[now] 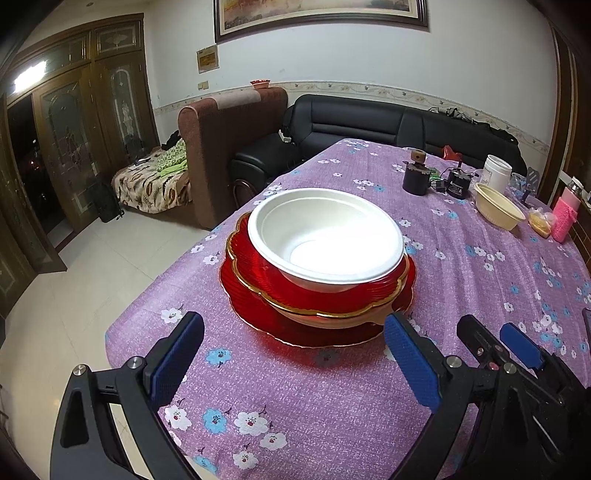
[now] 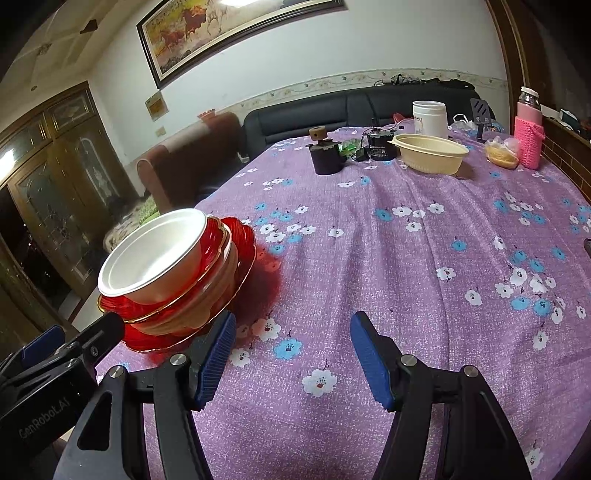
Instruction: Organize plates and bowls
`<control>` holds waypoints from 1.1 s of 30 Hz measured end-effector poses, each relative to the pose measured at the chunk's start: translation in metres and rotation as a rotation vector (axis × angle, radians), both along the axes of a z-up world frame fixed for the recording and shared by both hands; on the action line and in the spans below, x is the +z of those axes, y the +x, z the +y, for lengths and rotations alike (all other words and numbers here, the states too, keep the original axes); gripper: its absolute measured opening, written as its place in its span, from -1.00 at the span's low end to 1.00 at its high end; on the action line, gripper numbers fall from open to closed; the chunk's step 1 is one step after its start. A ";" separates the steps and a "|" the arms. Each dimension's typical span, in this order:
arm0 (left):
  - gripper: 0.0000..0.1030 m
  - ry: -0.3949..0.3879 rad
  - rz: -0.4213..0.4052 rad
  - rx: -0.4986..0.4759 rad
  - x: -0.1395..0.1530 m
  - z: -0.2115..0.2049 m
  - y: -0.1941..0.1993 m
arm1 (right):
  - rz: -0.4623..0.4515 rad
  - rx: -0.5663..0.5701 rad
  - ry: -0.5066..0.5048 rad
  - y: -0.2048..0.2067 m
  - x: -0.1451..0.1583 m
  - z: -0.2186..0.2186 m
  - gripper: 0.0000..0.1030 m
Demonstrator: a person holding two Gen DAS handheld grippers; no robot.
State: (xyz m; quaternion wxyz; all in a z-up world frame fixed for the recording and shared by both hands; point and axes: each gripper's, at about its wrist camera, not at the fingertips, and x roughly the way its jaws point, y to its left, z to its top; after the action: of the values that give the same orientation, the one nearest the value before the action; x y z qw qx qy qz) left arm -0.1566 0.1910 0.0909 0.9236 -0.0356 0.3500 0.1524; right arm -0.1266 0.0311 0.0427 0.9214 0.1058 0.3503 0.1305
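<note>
From the left wrist, the left gripper [image 1: 293, 354] hangs with its fingers spread wide and holding nothing, just short of a stack of dishes. The stack sits near the table's left edge: a white bowl [image 1: 325, 240] nests in a red bowl with a gold rim [image 1: 258, 275], which rests on a flat red plate [image 1: 251, 314]. The white bowl looks like thin foam or pulp, so it is likely very light and would dent under a hard pinch; its rolled rim is the sensible place to grip. The red pieces look like glossy rigid plastic or glass, though the view is too poor to say which, and they are probably slippery. Taking the plate at its edge from below should carry the whole stack. The right gripper [image 1: 487, 338] shows at the lower right.

From the right wrist, the right gripper [image 2: 293, 354] is also spread apart and empty, over bare cloth well to the right of the stack. A cream bowl [image 2: 430, 157] stands apart at the far end, near a white jar [image 2: 429, 117], a dark pot [image 2: 325, 158] and a pink bottle [image 2: 530, 127].

The purple flowered tablecloth [image 2: 406, 266] is soft and wrinkled, so dishes may drag on it. Behind are a black sofa [image 1: 369, 118], a brown chair [image 1: 221, 147], wooden doors [image 1: 74, 129] and a framed painting [image 2: 229, 29].
</note>
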 end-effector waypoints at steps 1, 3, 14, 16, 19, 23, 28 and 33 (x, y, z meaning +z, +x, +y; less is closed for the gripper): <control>0.90 0.000 0.001 -0.001 0.000 0.000 0.000 | 0.001 -0.001 0.000 0.000 0.000 0.000 0.34; 0.90 -0.002 0.005 -0.003 0.000 0.000 0.000 | 0.005 0.000 0.001 0.001 -0.001 0.000 0.34; 0.90 -0.026 0.026 -0.010 -0.009 0.001 0.002 | 0.015 -0.006 -0.007 -0.001 -0.006 -0.001 0.34; 0.90 -0.031 0.029 -0.012 -0.010 0.001 0.002 | 0.016 -0.009 -0.010 -0.001 -0.006 -0.002 0.34; 0.90 -0.043 0.031 -0.015 -0.011 0.001 0.001 | 0.014 -0.011 -0.015 -0.003 -0.006 -0.002 0.34; 0.90 -0.051 0.030 -0.020 -0.011 0.001 -0.004 | 0.006 -0.015 -0.021 -0.009 -0.003 -0.002 0.34; 0.90 -0.053 0.003 -0.024 -0.005 0.000 -0.018 | -0.021 -0.018 -0.024 -0.021 0.005 -0.003 0.34; 0.90 -0.049 -0.038 -0.031 0.006 -0.003 -0.036 | -0.065 -0.023 -0.028 -0.040 0.018 -0.006 0.34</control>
State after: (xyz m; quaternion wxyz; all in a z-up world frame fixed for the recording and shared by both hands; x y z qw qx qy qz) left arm -0.1926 0.1877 0.0971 0.9312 -0.0555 0.3364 0.1287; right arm -0.1667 0.0249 0.0605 0.9351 0.0927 0.3208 0.1187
